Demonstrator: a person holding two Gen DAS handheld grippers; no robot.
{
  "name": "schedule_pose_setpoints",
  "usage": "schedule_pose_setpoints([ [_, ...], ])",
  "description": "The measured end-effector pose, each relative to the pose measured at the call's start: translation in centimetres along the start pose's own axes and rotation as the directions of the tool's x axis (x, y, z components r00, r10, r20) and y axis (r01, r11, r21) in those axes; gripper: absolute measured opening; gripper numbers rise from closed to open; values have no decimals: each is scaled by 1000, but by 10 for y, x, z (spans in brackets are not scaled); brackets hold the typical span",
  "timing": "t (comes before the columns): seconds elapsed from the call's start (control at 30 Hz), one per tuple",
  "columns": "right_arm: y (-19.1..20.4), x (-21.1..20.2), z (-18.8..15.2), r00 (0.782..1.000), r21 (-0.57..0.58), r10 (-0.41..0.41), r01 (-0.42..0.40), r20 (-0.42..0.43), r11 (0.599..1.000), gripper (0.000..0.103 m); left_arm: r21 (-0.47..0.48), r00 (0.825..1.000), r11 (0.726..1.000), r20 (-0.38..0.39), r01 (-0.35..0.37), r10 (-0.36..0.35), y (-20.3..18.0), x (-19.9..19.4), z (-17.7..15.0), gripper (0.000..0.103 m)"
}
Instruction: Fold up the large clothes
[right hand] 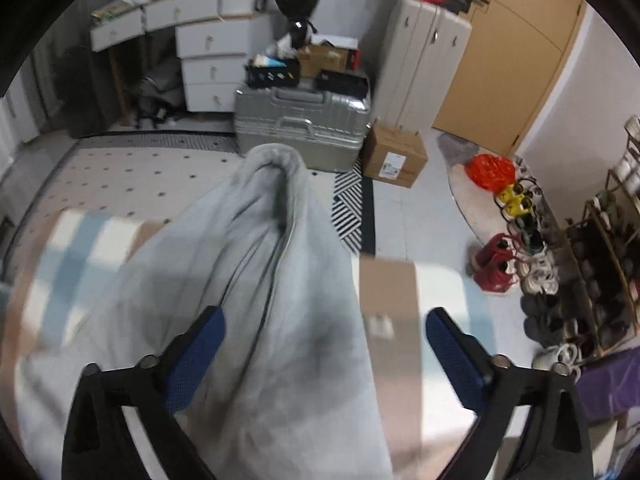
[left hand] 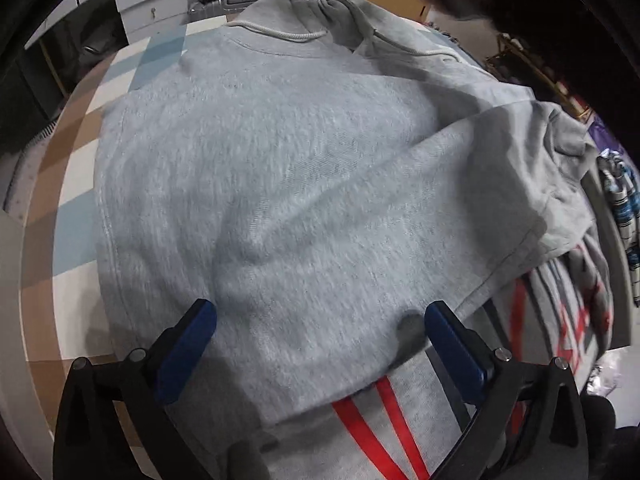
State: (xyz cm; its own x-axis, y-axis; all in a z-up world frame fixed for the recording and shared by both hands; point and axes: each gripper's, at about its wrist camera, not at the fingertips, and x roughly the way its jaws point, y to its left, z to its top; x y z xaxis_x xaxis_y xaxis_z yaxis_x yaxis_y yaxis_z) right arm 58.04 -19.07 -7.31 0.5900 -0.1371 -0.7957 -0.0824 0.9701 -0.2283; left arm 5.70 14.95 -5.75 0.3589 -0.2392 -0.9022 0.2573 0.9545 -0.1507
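Two spread-open grippers over grey hoodie, hem edge near.

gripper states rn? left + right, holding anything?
Left gripper: open, jaws spread over the grey hoodie, gripping nothing.
Right gripper: open, hoodie fabric lies between the fingers, not clamped.

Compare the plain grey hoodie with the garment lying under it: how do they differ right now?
The grey hoodie is plain, with a white drawstring; the lower garment carries red stripes. The hoodie lies on top, spread wide over the checked surface; the striped garment is mostly covered, showing only at the near and right edges. Both are grey knit fabric.
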Motion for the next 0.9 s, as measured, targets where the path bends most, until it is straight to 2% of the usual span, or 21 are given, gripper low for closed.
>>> schedule_pose_setpoints([
  [0.1,6,27,9,999,16,-33,32,17,999,84,33,1000,999,11,18,-19,1,0,-3,101],
  [0.23,20,53,13,999,17,-34,33,9,999,83,115,999,993,8,-33,32,-14,5,-5,101],
  [0.27,25,60,12,999,-5,-48,48,-4,999,71,136,999,990,11,-45,44,-16,7,-5,101],
  [0.3,27,64,10,998,-21,-65,64,-8,998,47,140,999,989,14,-49,48,-16,7,-6,101],
  [0.33,29,62,7,996,-22,-88,88,-9,996,33,137,999,989,16,-49,47,-15,7,-6,101],
  [0.37,28,60,5,993,-15,-118,118,-3,993,13,126,999,991,13,-45,43,-13,7,-4,101],
  [0.43,23,43,2,993,17,-104,103,53,995,12,109,999,993,5,-38,37,-11,9,1,101],
  [0.53,20,-8,-9,969,2,-145,147,198,989,11,61,1000,998,5,-20,20,-7,7,2,101],
  [0.6,23,-47,-25,934,-53,-205,230,292,972,11,12,1000,1000,-1,-11,11,-4,5,4,101],
  [0.67,36,-76,-44,861,-144,-300,386,410,911,11,-73,1000,997,-6,17,-17,3,1,10,101],
  [0.7,42,-96,-62,823,-187,-319,446,471,875,11,-108,999,993,-8,38,-40,7,0,11,101],
  [0.73,44,-110,-74,804,-206,-320,469,501,859,11,-170,997,982,-3,78,-79,13,-3,13,101],
  [0.8,44,-145,-106,775,-228,-306,494,553,839,11,-291,986,943,33,163,-161,26,-10,14,101],
  [0.87,41,-172,-135,757,-241,-283,499,589,832,11,-401,965,878,88,260,-246,38,-21,12,101],
  [0.9,38,-191,-156,754,-236,-260,480,603,845,11,-412,961,869,106,276,-255,39,-25,11,101],
])
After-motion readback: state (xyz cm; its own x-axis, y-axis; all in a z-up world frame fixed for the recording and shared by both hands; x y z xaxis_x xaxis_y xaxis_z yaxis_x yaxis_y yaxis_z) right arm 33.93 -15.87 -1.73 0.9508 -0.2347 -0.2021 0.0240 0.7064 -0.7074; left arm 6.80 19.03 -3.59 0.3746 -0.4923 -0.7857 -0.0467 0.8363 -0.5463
